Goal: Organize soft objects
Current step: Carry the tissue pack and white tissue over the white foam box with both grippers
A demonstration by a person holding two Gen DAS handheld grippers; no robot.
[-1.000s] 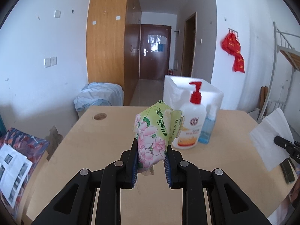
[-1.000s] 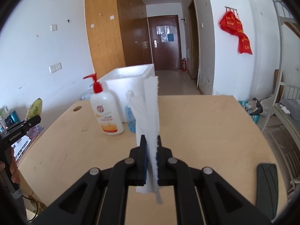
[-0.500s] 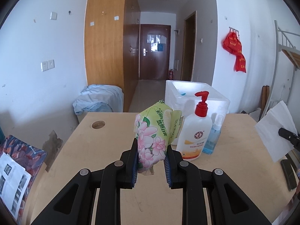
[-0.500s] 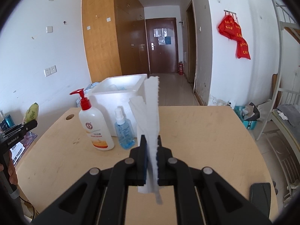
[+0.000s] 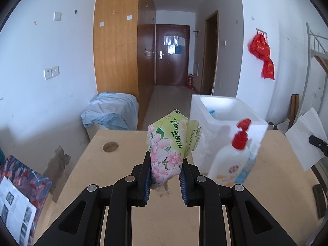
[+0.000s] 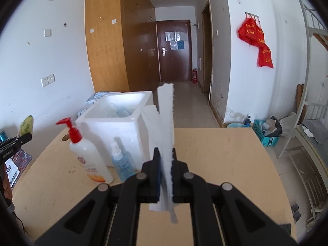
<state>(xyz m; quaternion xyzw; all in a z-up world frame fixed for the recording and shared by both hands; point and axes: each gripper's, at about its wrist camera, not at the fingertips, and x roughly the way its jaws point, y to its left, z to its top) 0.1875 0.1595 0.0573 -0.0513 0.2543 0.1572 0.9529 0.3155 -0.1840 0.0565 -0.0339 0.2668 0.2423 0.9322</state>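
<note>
The left gripper (image 5: 165, 176) is clamped on a floral tissue pack (image 5: 167, 147), held in the air above the near half of the tabletop (image 5: 86, 176); the pack looks light and soft, its film wrapper a little slippery, so I judge a grip across its lower body, as now, is safest. The right gripper (image 6: 164, 176) is pressed together on a white paper tissue (image 6: 166, 127), thin and easy to tear; it stands upright from the jaws. Both grippers point somewhat downward toward the white foam box (image 6: 116, 119) at the far edge; a pump bottle (image 6: 88, 153) and a small blue spray bottle (image 6: 122, 162) stand just before it.
</note>
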